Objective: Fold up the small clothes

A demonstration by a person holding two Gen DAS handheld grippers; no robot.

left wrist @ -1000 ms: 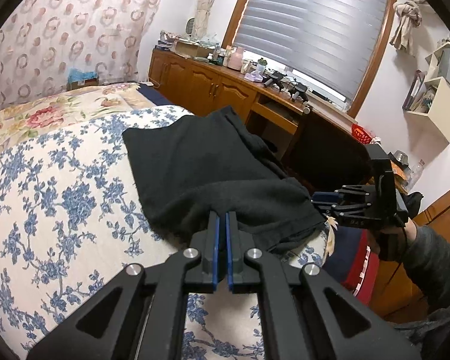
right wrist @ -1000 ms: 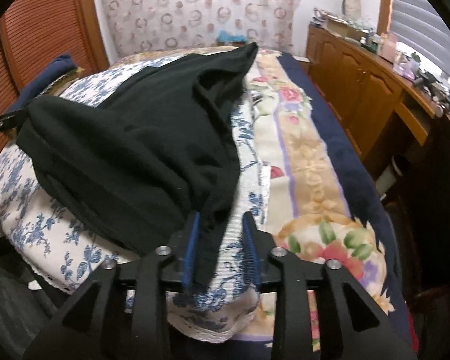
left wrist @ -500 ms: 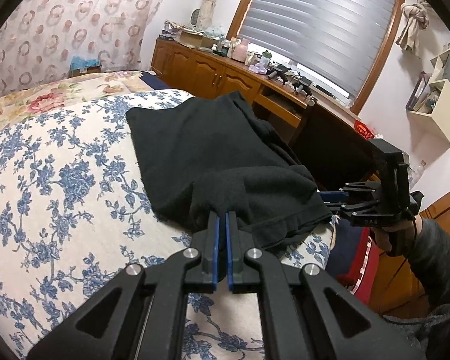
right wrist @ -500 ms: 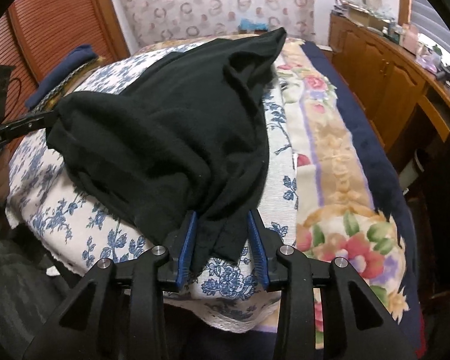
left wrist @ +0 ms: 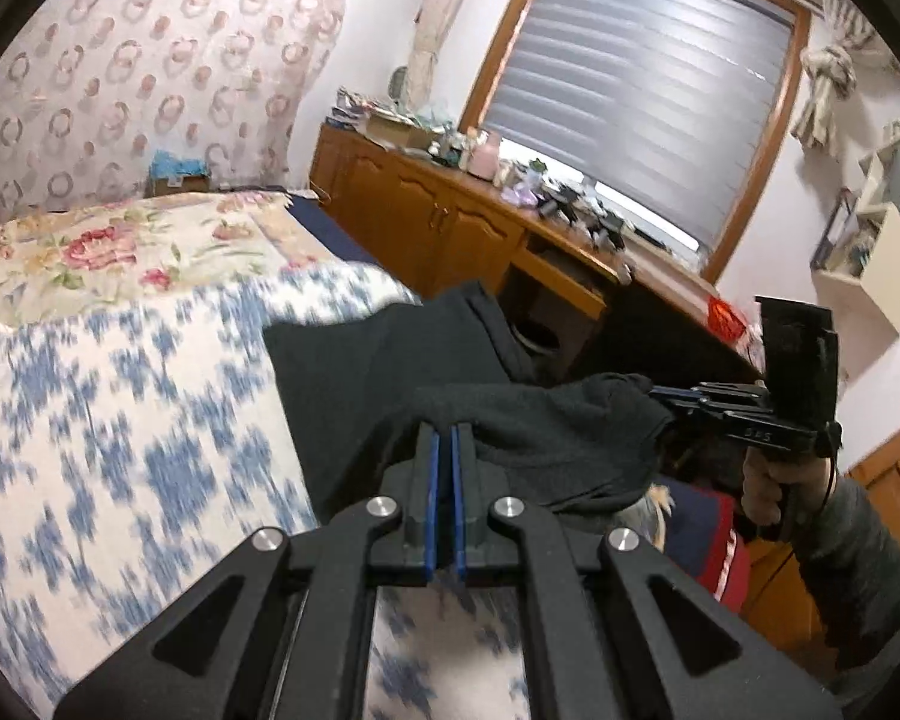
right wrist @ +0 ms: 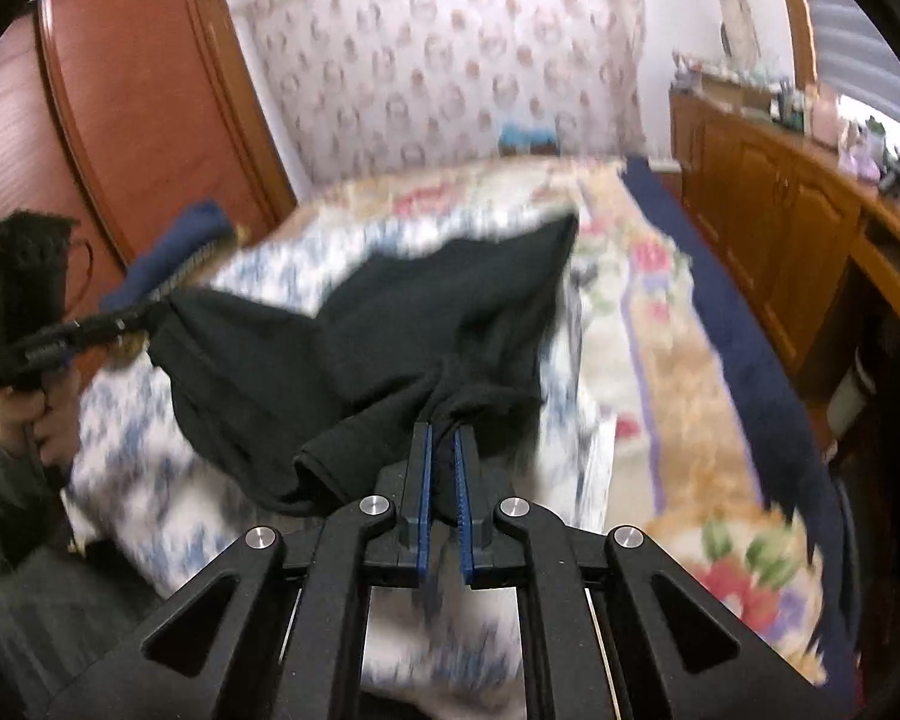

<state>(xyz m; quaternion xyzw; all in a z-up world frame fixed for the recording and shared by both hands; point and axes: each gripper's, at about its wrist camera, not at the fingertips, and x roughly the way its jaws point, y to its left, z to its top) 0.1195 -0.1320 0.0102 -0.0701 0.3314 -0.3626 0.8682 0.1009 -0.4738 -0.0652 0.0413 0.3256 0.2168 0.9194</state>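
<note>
Your left hand-held gripper [left wrist: 444,450] and right hand-held gripper [right wrist: 443,438] each pinch the black garment [right wrist: 354,348]; its bunched corner ahead could slip free, spoiling the fold.

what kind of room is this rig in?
A home bedroom, most likely: a bed with floral covers, a wooden wardrobe beside it, and a cluttered wooden cabinet under a window with blinds.

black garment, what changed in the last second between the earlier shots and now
The right tool closed on the near edge of the black garment, which had lain loose between its open blades. Both tools rose, lifting that edge off the bed. The left tool stayed shut on its corner; the far end still lies on the bed.
</note>
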